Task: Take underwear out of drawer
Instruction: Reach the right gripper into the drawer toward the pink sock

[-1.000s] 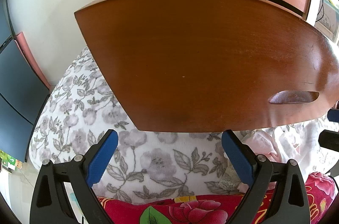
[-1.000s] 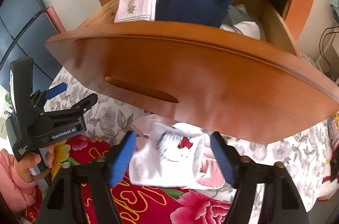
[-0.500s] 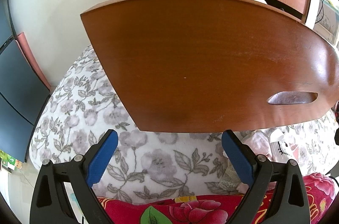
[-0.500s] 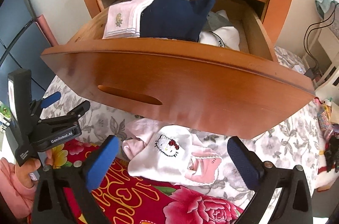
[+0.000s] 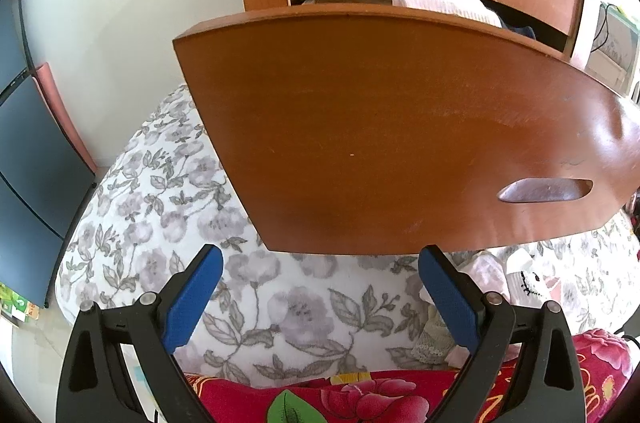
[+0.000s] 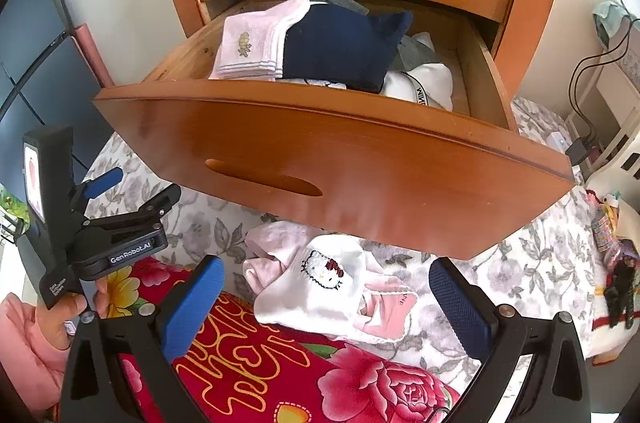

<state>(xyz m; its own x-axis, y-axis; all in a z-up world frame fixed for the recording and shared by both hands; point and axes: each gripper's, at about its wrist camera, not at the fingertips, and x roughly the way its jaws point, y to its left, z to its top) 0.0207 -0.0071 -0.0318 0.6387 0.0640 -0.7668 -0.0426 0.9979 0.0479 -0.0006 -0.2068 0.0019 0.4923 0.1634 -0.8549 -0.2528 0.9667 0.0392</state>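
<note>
White underwear [image 6: 320, 287] with a cat print lying on the flowered bedspread [image 6: 532, 263] below the open wooden drawer [image 6: 360, 179], right gripper [image 6: 326, 303] hanging above it — jaws wide, empty, left gripper [image 5: 320, 297] likewise gaping, holding nothing.

grey floral bedspread [image 5: 168, 207], red rose blanket [image 6: 248, 363], white wall [image 5: 132, 3]
</note>
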